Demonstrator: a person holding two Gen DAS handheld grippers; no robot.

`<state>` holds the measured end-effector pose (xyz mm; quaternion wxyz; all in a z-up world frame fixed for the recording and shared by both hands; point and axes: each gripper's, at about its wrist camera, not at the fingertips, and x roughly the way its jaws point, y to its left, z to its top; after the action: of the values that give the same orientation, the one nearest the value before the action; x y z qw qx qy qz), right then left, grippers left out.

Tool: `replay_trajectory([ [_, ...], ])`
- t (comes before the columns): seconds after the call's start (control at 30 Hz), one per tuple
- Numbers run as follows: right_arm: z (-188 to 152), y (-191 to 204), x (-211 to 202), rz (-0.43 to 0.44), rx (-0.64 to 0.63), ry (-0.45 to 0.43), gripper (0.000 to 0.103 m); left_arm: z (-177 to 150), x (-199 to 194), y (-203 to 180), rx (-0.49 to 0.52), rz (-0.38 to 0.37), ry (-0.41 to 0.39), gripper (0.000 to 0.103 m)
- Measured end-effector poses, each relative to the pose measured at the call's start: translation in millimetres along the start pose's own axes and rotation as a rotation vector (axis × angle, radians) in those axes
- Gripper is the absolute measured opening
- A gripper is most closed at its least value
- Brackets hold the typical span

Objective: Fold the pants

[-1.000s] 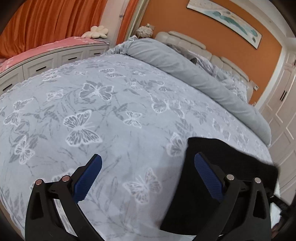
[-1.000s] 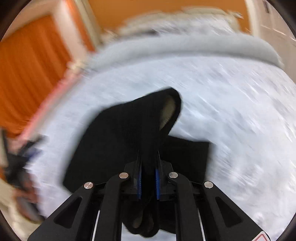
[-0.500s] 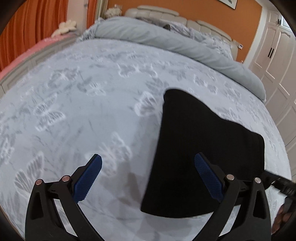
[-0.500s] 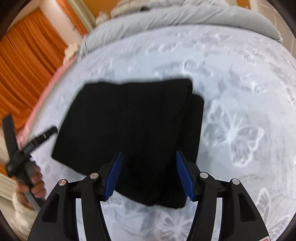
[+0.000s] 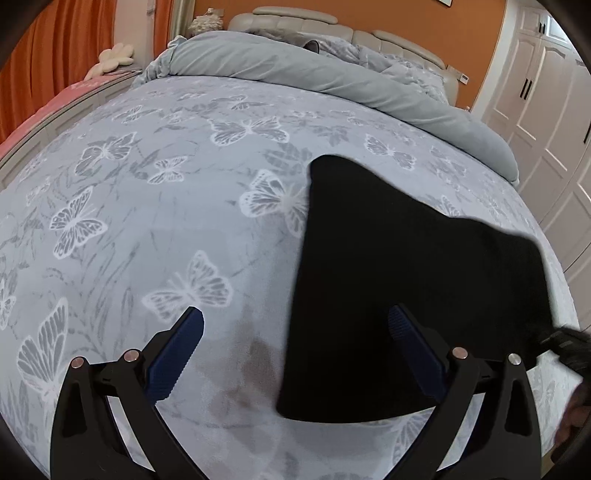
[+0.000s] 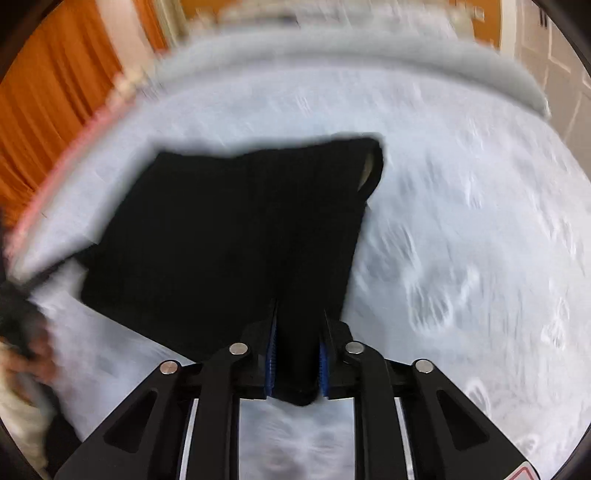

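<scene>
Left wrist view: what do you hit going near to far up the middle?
Left gripper → butterfly bedspread → grey duvet roll → headboard → orange wall.

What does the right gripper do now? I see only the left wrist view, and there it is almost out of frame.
Observer: The right gripper is closing its fingers, with the near edge of the pants between them.
Operator: Which part of that edge?
Observer: Close to its right corner, as the right wrist view shows it.
Operator: Anything else on the pants?
Observer: A pale lining shows at the far right corner.
</scene>
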<state>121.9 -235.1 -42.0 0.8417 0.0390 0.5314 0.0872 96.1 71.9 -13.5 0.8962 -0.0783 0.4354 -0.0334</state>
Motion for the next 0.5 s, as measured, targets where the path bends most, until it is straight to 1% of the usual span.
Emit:
replay_trajectory([
  [0.03, -1.5, -4.1, 3.7, 0.024, 0.023, -0.011, 0.027, -0.6, 4.1, -0.5, 0.001, -0.001, 0.018, 0.098],
  [0.07, -0.3, -7.6, -1.5, 0.065, 0.065, -0.028, 0.028, -1.0, 6.4, -0.7, -0.001, -0.002, 0.028, 0.098],
  [0.1, 1.2, -8.0, -7.4, 0.082, 0.070, -0.038, 0.029, -1.3, 9.5, -0.4, -0.009, -0.004, 0.041, 0.098],
  [0.13, 1.6, -9.0, -14.7, 0.082, 0.070, -0.063, 0.034, -1.3, 10.2, -0.4, -0.014, -0.007, 0.044, 0.098],
  [0.17, 0.7, -12.5, -24.6, 0.070, 0.078, -0.095, 0.049, -1.0, 10.0, -0.2, -0.017, -0.009, 0.044, 0.098],
  [0.23, -0.1, -22.0, -29.2, 0.079, 0.106, -0.103, 0.065, -0.7, 9.0, 0.4, -0.021, -0.015, 0.041, 0.098],
  [0.3, -2.1, -33.5, -23.6, 0.127, 0.161, -0.073, 0.067, -2.3, 13.4, 1.6, -0.031, -0.030, 0.058, 0.098],
  [0.37, -4.9, -40.8, -7.7, 0.172, 0.211, -0.004, 0.068, -4.0, 21.4, 3.9, -0.061, -0.071, 0.094, 0.098],
  [0.4, -6.5, -37.9, -5.0, 0.189, 0.224, 0.022, 0.068, -5.2, 24.4, 5.2, -0.079, -0.086, 0.108, 0.098],
  [0.43, -7.5, -38.4, -0.4, 0.211, 0.238, 0.040, 0.068, -6.7, 29.5, 7.3, -0.110, -0.117, 0.129, 0.098],
  [0.47, -9.5, -38.8, 5.7, 0.251, 0.264, 0.053, 0.068, -8.2, 34.9, 9.1, -0.138, -0.148, 0.153, 0.098],
  [0.5, -13.2, -39.7, 8.5, 0.281, 0.281, 0.060, 0.068, -10.1, 45.1, 12.3, -0.180, -0.196, 0.201, 0.098],
])
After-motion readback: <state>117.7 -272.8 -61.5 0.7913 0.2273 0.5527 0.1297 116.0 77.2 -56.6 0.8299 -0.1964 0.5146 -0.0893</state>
